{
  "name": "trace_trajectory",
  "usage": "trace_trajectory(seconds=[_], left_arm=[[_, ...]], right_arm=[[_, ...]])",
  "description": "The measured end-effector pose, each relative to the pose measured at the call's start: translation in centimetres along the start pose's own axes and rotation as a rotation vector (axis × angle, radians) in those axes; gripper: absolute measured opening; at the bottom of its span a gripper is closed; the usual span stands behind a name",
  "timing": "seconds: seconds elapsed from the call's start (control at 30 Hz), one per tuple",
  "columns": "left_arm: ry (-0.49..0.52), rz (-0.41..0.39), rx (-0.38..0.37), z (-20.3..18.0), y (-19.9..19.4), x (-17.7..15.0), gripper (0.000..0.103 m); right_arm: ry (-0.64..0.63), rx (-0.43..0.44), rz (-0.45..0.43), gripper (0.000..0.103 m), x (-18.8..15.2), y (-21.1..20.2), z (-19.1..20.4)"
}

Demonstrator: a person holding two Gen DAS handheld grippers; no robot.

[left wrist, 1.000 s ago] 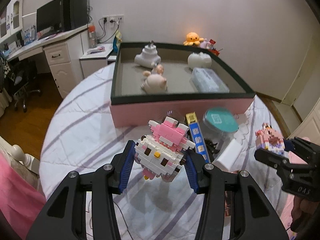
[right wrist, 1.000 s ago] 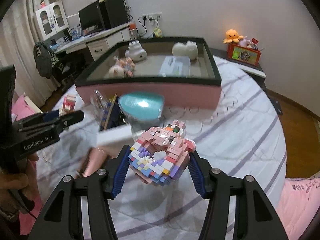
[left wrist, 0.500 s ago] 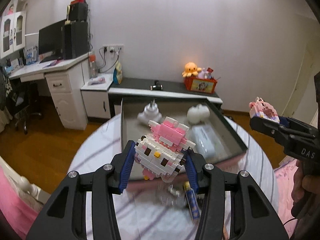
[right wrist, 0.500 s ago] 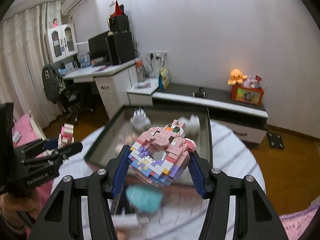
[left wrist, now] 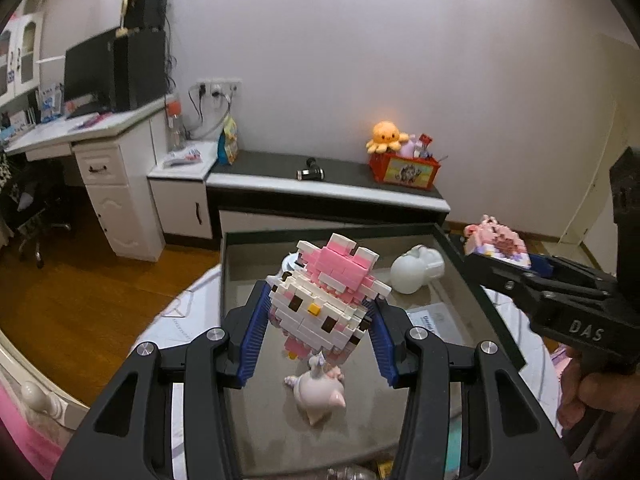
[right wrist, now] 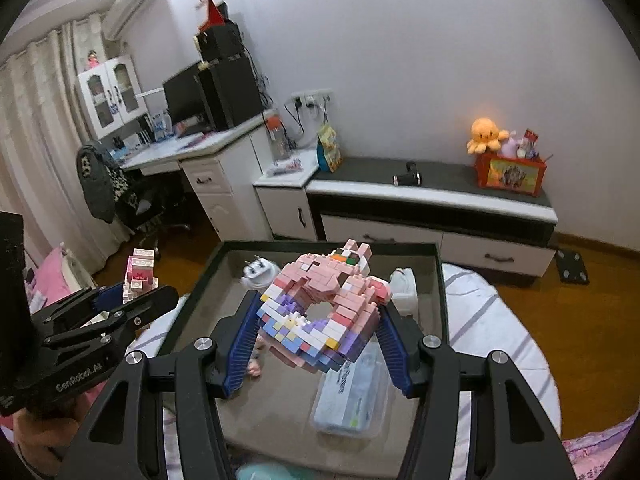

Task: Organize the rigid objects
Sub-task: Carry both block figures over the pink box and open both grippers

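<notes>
While both hands carry their loads up from the bed and forward, the clutter that lay in front of the pink box a second ago drops out of sight and the tray (left wrist: 496, 320) now sits right below the figures. The left gripper (left wrist: 320, 332) has its jaws clenched on the white-and-pink cat (left wrist: 320, 304), held above the near half of the tray; the right gripper (right wrist: 316, 340) has its jaws clenched on the pink block figure (right wrist: 328, 312), held above the tray's middle. Neither grip has loosened along the way. I'd judge this as the carry nearly done, with lowering and letting go to come, and each figure needing a bare patch of floor. The tray is dark-rimmed with a grey floor and rests on a striped sheet (right wrist: 492, 320). Inside it, a small pinkish figurine (left wrist: 318, 396) lies almost under the cat, a white rounded piece (left wrist: 416, 268) sits at the far right, a white charger-like thing (right wrist: 258, 274) at the far left, and a clear flat case (right wrist: 352, 400) lies just below the pink block figure. Room is tight under both loads, so a straight drop could land on the figurine or the case.
</notes>
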State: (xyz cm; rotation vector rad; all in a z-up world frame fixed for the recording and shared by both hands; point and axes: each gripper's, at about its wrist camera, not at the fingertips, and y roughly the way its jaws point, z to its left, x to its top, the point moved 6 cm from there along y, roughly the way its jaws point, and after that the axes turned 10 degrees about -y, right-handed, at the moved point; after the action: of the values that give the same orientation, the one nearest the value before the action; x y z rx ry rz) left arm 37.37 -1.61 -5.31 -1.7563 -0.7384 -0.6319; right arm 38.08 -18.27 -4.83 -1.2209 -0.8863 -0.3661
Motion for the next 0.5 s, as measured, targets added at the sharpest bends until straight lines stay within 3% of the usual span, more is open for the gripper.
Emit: trace_trajectory(seconds=[0.23, 0.43, 0.47, 0.5], left_arm=[[-0.006, 0.093, 0.022, 0.3, 5.8, -0.9, 0.048], [-0.012, 0.148, 0.037, 0.8, 8.3, -1.5, 0.049], [-0.003, 0.14, 0.046, 0.7, 8.2, -1.3, 0.051], [0.007, 0.133, 0.066, 0.8, 8.1, -1.3, 0.064]], right_arm=[[0.019, 0.011, 0.101, 0.057, -0.9, 5.2, -0.9], [0.043, -0.002, 0.168, 0.058, -2.2, 7.5, -1.9], [0.054, -0.002, 0.174, 0.058, -2.3, 7.5, -2.1], [0.06, -0.002, 0.171, 0.061, -2.2, 7.3, -2.2]])
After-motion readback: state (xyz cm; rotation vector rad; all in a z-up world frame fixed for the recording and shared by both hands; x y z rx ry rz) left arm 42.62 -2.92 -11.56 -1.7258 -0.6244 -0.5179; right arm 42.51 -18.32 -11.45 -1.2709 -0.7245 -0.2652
